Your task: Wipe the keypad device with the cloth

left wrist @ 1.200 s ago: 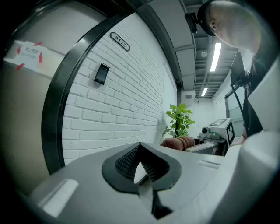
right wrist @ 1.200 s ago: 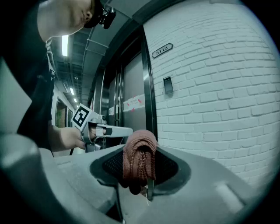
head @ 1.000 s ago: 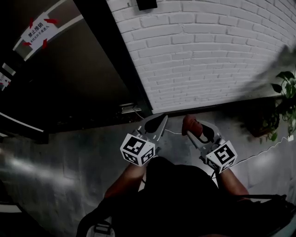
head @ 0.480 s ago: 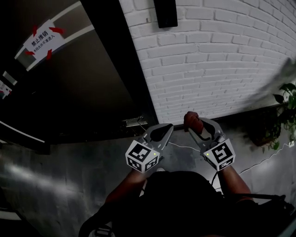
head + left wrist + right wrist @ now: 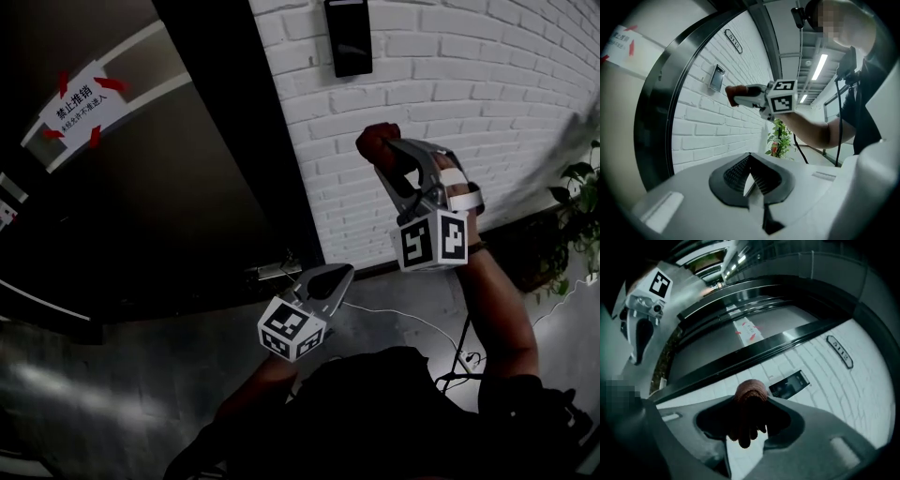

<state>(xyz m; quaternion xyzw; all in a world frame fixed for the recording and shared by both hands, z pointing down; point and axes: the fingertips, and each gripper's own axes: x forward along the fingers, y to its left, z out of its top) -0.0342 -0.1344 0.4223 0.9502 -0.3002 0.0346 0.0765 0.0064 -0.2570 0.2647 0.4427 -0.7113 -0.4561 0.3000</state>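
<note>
A black keypad device (image 5: 348, 36) hangs on the white brick wall (image 5: 469, 103), also seen in the left gripper view (image 5: 716, 78) and the right gripper view (image 5: 789, 384). My right gripper (image 5: 382, 150) is raised below and right of it, shut on a dark red cloth (image 5: 373, 141); the cloth (image 5: 749, 411) bulges out between the jaws, a short way from the keypad. The cloth (image 5: 733, 94) also shows in the left gripper view. My left gripper (image 5: 335, 273) is held low near my body, jaws shut with nothing between them (image 5: 750, 169).
A dark door (image 5: 141, 178) with a white and red paper notice (image 5: 82, 103) stands left of the wall behind a black frame (image 5: 244, 131). A potted plant (image 5: 574, 216) stands at the right. A white cable (image 5: 412, 323) lies on the grey floor.
My right gripper has risen with the cloth from waist height up toward the keypad. The view tilted upward, bringing the keypad into sight. The left gripper stayed low.
</note>
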